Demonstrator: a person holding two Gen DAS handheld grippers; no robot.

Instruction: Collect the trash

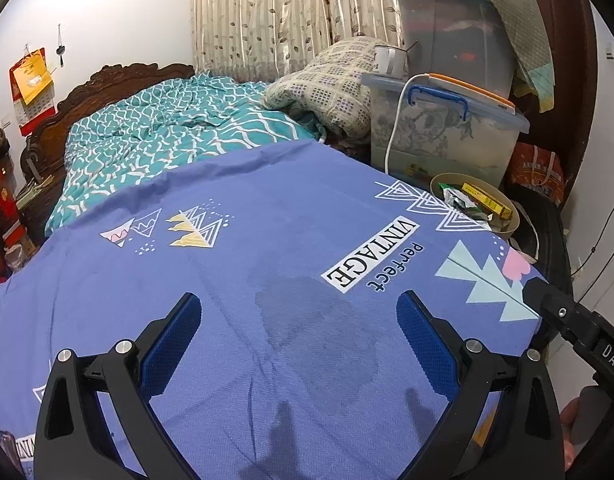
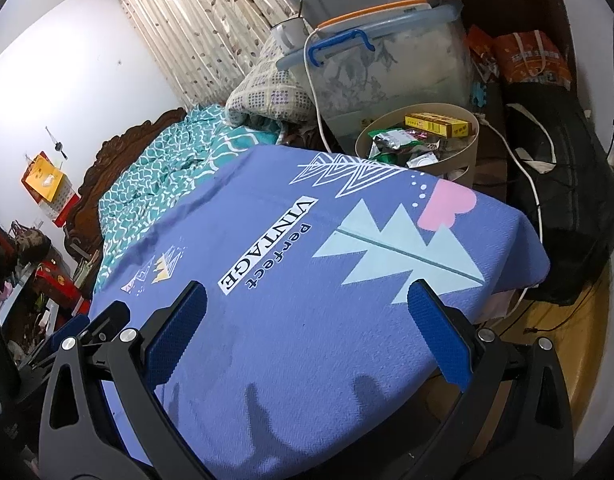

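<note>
While both my left hand-held gripper [image 1: 299, 320] and right hand-held gripper [image 2: 307, 312] hang released over the blue cloth [image 1: 267, 240], the trash bin [image 2: 463, 152] sits beyond.

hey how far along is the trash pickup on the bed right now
Looks mostly done: wrappers and a yellow box sit in the round bin beside the bed, and no loose trash shows on the blue sheet. Nothing is in hand: the left gripper and right gripper are both open and empty. A dark patch marks the sheet.
</note>
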